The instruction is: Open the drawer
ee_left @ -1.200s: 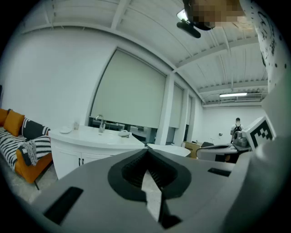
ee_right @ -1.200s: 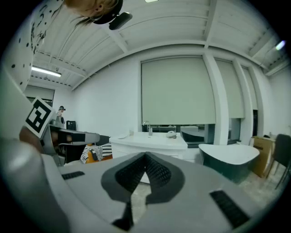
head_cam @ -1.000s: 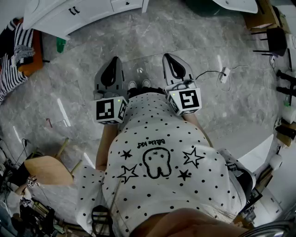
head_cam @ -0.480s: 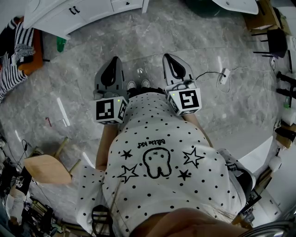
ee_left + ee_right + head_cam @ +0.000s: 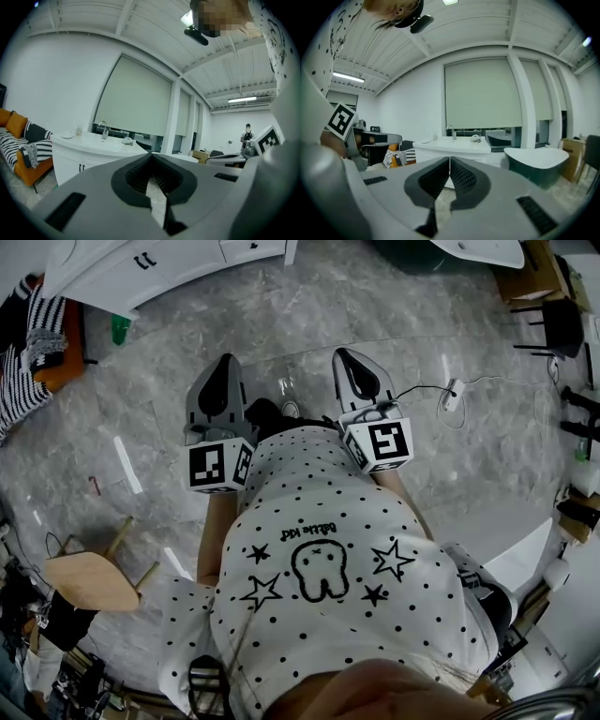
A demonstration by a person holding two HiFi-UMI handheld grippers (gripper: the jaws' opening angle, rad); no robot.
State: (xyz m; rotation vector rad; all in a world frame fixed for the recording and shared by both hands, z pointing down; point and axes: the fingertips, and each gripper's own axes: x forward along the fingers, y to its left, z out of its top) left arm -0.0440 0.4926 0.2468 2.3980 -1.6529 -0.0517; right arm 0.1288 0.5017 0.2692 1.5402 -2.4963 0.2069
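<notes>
ahead of both claws, open grey floor (image 5: 281, 310) runs up to the white cabinet (image 5: 173, 270), whose drawer (image 5: 251, 248) sits shut, well apart from me. left gripper (image 5: 225, 362) and right gripper (image 5: 345, 354) are clenched on nothing. right of them stands a tub (image 5: 534, 154); i can't see inside.

Person is wearing a white shirt (image 5: 319, 634), black-dotted, with stars and a tooth drawing (small lettering above). Grey left gripper (image 5: 226, 360) and right gripper (image 5: 343, 353) are each bearing a black-and-white marker cube (image 5: 217, 466).
</notes>
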